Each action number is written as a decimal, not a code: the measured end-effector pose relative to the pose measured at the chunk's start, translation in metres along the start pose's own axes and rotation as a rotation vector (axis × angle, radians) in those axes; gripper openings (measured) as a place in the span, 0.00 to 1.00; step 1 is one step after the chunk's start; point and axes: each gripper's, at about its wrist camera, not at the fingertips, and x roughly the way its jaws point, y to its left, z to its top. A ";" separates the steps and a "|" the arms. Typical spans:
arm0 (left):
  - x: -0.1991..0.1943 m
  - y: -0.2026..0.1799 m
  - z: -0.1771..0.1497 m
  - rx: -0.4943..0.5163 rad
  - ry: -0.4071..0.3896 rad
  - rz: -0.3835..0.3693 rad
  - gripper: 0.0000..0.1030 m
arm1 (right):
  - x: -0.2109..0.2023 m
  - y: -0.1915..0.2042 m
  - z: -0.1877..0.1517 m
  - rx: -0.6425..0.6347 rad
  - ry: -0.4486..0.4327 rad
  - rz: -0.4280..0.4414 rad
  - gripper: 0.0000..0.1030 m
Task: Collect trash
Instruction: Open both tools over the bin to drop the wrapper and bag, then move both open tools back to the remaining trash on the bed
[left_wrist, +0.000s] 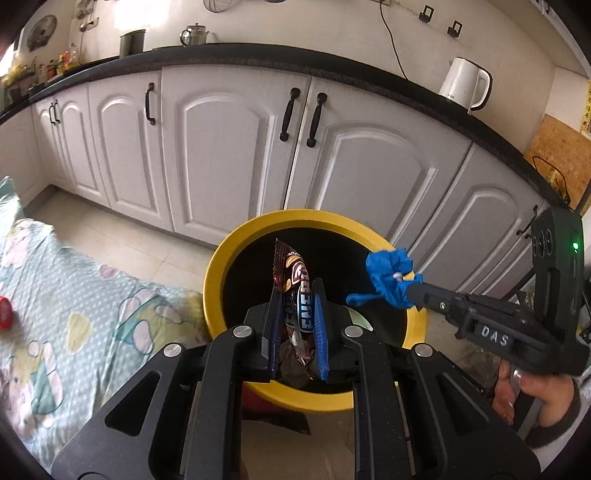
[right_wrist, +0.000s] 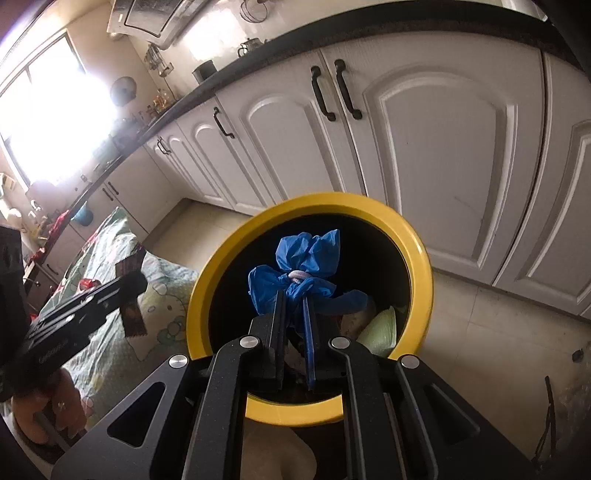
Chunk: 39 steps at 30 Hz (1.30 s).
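White cabinet doors (left_wrist: 229, 147) ran under a black countertop (left_wrist: 258, 55) behind everything, with a pale tiled floor (right_wrist: 480, 332) below them. To my left a cloth (left_wrist: 74, 295) printed with pastel cartoons covered a surface. Beneath my tools stood the yellow-rimmed bin (left_wrist: 221, 266), its inside dark, with a pale green scrap (right_wrist: 382, 328) lying low in it. My right hand (left_wrist: 532, 391) held the right gripper (right_wrist: 293, 295), whose jaws were clamped tight on the crumpled blue glove (right_wrist: 306, 258), over the bin's mouth; a whitish band was cinched round the glove's middle. My left gripper (left_wrist: 297, 295) was pinched narrow on the brown snack wrapper (left_wrist: 295, 288), which stood upright between the pads, also above the bin's opening.
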 end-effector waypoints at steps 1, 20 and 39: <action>0.003 0.000 0.001 0.000 0.006 -0.002 0.10 | 0.001 -0.001 -0.001 0.003 0.005 -0.001 0.08; 0.016 0.011 0.013 -0.044 0.026 0.028 0.42 | -0.003 -0.011 0.000 0.039 -0.017 -0.019 0.33; -0.047 0.036 0.007 -0.076 -0.099 0.110 0.89 | -0.044 0.017 0.013 -0.060 -0.202 -0.086 0.74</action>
